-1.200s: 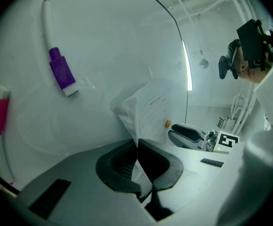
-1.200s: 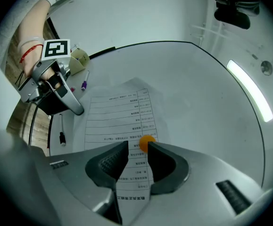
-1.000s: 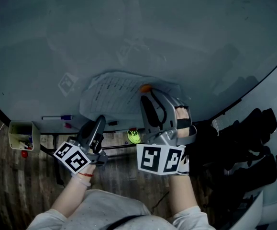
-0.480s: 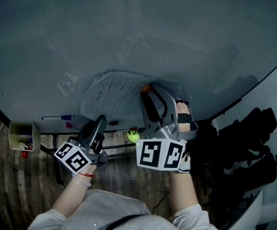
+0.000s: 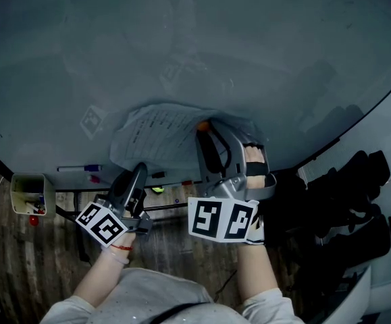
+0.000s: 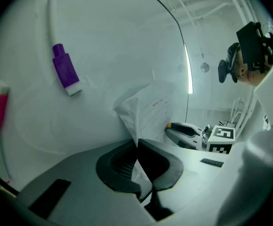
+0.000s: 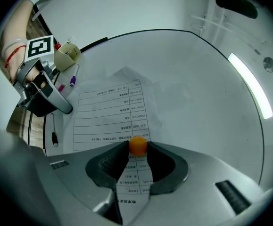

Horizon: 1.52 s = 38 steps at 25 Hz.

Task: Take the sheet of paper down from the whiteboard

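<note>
Head view: the right gripper (image 5: pixel 204 129) has edged slightly left since a second ago. Its jaws have just been closing around the small round orange magnet (image 5: pixel 203 124) that pins the crumpled printed paper sheet (image 5: pixel 151 130) to the grey whiteboard (image 5: pixel 263 46). Left gripper view: the left gripper (image 6: pixel 137 147) is clamped on the sheet's lower edge. Right gripper view: the jaw tips pinch the magnet. Pulling it off, and freeing the sheet, apparently remains.
</note>
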Motion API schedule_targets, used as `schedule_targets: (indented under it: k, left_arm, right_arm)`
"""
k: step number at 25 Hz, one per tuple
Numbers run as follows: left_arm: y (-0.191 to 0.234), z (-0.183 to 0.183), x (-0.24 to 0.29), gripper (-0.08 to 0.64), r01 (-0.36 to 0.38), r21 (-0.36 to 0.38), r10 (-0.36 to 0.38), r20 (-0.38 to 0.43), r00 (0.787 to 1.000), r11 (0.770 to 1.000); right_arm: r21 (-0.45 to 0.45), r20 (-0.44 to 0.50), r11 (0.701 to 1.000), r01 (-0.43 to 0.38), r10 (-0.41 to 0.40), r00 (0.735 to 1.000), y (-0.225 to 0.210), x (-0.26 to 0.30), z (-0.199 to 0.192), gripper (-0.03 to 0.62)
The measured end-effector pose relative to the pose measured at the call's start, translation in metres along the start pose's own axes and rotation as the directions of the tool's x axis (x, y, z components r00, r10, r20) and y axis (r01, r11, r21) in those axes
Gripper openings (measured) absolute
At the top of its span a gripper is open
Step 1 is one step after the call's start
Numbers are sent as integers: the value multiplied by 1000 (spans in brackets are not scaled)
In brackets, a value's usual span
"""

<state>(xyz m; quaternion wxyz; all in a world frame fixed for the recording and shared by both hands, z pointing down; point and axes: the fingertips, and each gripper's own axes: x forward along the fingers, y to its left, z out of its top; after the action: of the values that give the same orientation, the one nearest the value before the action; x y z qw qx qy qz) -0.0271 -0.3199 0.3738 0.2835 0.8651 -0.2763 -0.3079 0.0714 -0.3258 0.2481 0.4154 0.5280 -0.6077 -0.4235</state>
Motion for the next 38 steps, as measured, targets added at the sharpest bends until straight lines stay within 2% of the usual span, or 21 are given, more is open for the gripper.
schedule_targets:
  k: [9,20,38]
  left_arm:
    - [-1,4,-1,15,-6,17,5,14,1000,1000]
    - [-4,-3,-4,15,5,8,-5,0,1000,1000]
    - [7,-13,-13,14,-24,-41,24,-2,1000,999]
  right_arm:
    - [46,1,999,-14,14,1000,-2,0,0,133]
    - [56,-5,998,-19,19,1000,-3,1,1,133]
    - [64,-14,998,-27,28,1000,-6,0,-4,133]
